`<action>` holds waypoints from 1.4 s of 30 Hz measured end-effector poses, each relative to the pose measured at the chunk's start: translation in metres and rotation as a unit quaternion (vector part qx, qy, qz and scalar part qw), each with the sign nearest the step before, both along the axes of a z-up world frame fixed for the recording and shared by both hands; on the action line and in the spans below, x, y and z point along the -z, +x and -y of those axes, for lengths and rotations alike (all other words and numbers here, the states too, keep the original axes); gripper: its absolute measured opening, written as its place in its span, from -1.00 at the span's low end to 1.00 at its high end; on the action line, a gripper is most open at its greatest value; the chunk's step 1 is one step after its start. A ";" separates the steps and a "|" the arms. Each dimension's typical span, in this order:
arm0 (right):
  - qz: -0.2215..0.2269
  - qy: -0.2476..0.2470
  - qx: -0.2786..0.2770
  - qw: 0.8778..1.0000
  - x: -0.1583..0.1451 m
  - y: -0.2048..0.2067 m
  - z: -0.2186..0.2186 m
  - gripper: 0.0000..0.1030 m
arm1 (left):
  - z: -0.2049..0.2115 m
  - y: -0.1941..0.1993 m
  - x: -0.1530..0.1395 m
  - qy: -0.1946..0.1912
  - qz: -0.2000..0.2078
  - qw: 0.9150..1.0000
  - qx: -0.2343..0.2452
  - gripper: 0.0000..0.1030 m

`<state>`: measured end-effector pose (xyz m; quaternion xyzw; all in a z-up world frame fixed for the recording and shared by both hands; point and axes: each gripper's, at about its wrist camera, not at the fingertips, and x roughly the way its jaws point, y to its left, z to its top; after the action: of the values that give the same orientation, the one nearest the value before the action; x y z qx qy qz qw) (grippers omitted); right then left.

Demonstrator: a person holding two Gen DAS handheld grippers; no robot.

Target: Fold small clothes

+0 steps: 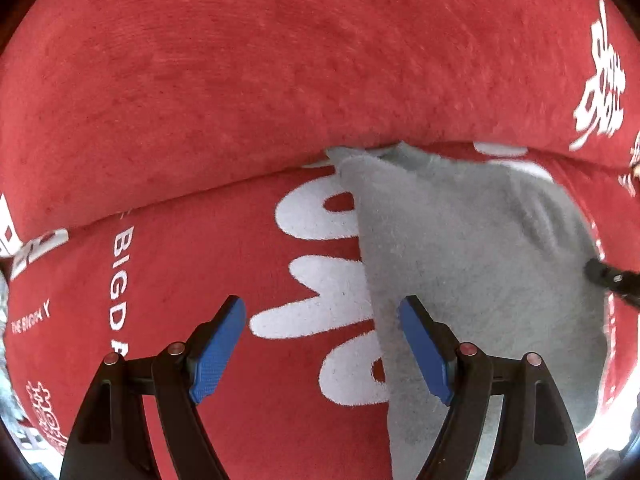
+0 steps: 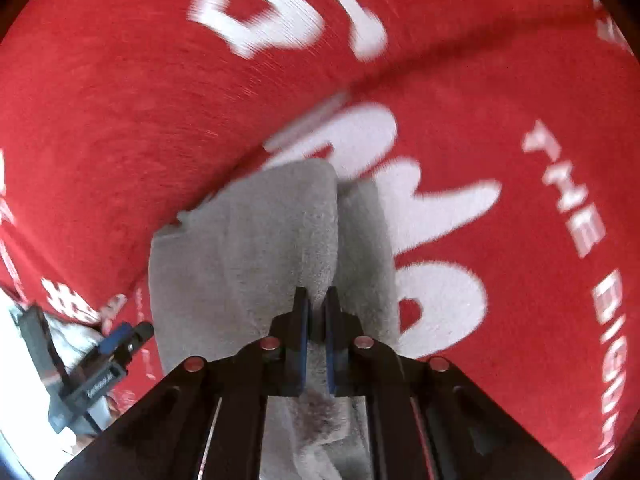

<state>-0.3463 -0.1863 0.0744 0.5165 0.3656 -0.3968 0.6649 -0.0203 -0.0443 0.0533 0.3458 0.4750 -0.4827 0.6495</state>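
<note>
In the left wrist view, the left gripper (image 1: 322,344) sits at lower centre with its blue pads spread wide and nothing between them, over the red blanket (image 1: 200,100). The grey cloth (image 1: 480,272) lies right of centre on that blanket, its near edge under the right-hand pad. In the right wrist view (blurred with motion) the right gripper (image 2: 316,312) is pinched onto a ridge of the cloth. The risk, I judge: the thin pinch slips, or pulling drags the cloth askew and the fold bunches.
</note>
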 end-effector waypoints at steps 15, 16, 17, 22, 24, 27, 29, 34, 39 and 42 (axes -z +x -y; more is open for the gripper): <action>0.000 0.038 -0.028 0.999 -0.022 -0.019 -0.050 -0.76 | -0.046 -0.021 -0.021 0.030 -0.072 0.996 0.037 0.56; 0.003 0.035 -0.040 0.999 -0.026 -0.015 -0.057 -0.76 | -0.053 -0.030 -0.020 0.032 -0.077 0.996 0.042 0.56; 0.004 0.033 -0.053 0.998 -0.029 -0.009 -0.064 -0.76 | -0.057 -0.037 -0.018 0.037 -0.077 0.995 0.047 0.56; -0.045 0.068 -0.103 0.991 0.005 0.010 -0.082 -0.76 | -0.073 -0.061 0.022 0.091 -0.072 0.993 0.036 0.56; -0.074 0.089 -0.110 0.987 0.028 0.006 -0.085 -0.87 | -0.076 -0.059 0.027 0.098 -0.088 0.991 0.018 0.56; -0.054 0.086 -0.106 0.989 0.029 -0.002 -0.084 -0.87 | -0.075 -0.058 0.025 0.102 -0.090 0.991 0.015 0.56; -0.052 0.093 -0.104 0.989 0.028 -0.005 -0.083 -0.87 | -0.075 -0.059 0.025 0.105 -0.083 0.991 0.019 0.56; -0.045 0.106 -0.094 0.989 0.015 -0.017 -0.083 -0.78 | -0.070 -0.064 0.015 0.114 -0.069 0.991 0.016 0.56; -0.040 0.096 -0.075 0.992 -0.005 -0.031 -0.084 -0.69 | -0.068 -0.069 0.009 0.117 -0.063 0.991 0.013 0.56; -0.041 0.091 -0.064 0.993 -0.012 -0.037 -0.079 -0.33 | -0.069 -0.076 0.006 0.119 -0.061 0.991 0.012 0.56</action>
<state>-0.3832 -0.1069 0.0861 0.5338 0.4594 -0.3396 0.6235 -0.0966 0.0244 0.0474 0.3963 0.5639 -0.4501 0.5678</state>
